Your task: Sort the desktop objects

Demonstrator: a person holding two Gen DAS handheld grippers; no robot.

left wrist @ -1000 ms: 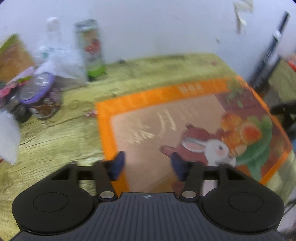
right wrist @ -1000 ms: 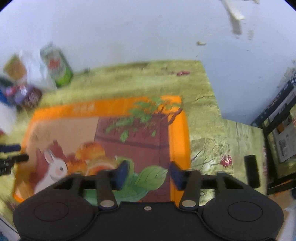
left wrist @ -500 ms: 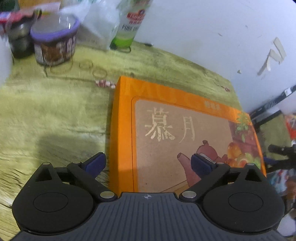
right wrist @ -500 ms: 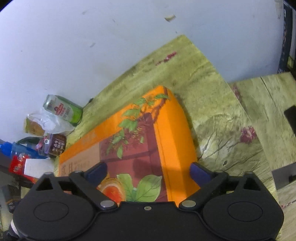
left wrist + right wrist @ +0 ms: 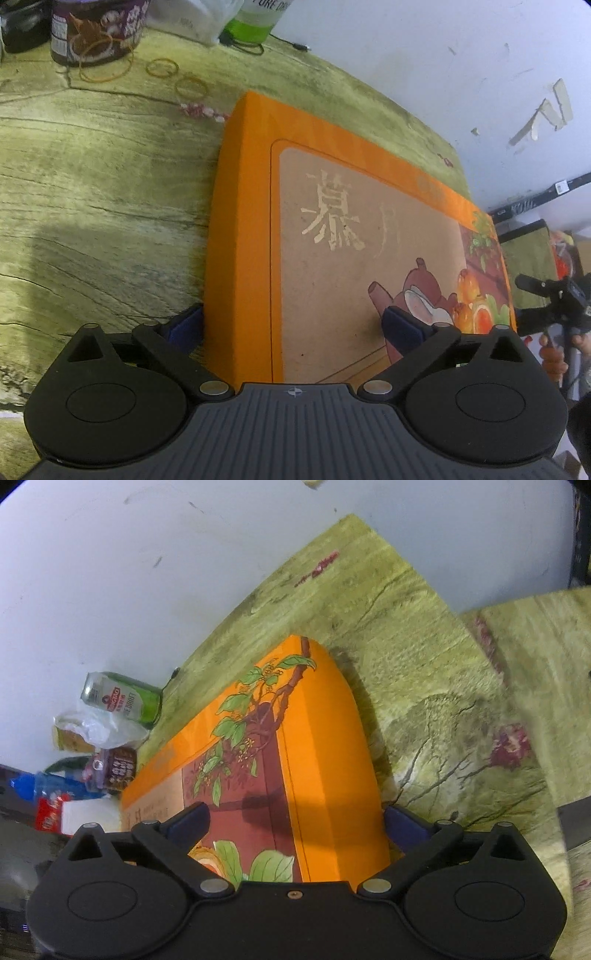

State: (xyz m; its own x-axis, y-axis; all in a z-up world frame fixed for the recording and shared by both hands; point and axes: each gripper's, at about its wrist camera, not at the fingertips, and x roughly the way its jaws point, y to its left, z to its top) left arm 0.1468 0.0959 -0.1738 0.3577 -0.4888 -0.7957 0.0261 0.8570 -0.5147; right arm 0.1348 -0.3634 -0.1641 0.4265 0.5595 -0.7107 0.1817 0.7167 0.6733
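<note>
the left gripper [image 5: 293, 325] has its jaws spread wide, having just been opening, and they straddle the left end of the orange box [image 5: 351, 240]: one blue pad sits just outside the box's side wall down by the desk [image 5: 92, 192], the other hangs over the printed lid. the pads do not press on the box. the right gripper [image 5: 295, 823] is the same at the box's other end [image 5: 314, 760], jaws wide apart after just opening, one pad over the lid with its leaf and branch print, the other just beside the outer side wall.

the box lies flat on the desk, closed, so what is in it cannot be told; its lid shows pale characters, a teapot and fruit.

beyond the box, rubber bands [image 5: 162, 68] lie loose on the green wood-grain cover. at the far edge stand a purple-lidded tub [image 5: 96, 26], a crumpled clear plastic bag [image 5: 103, 727] and a green beer can [image 5: 122, 701], close together. a white wall [image 5: 166, 572] rises behind the desk, with scuffs and peeling paint.
</note>
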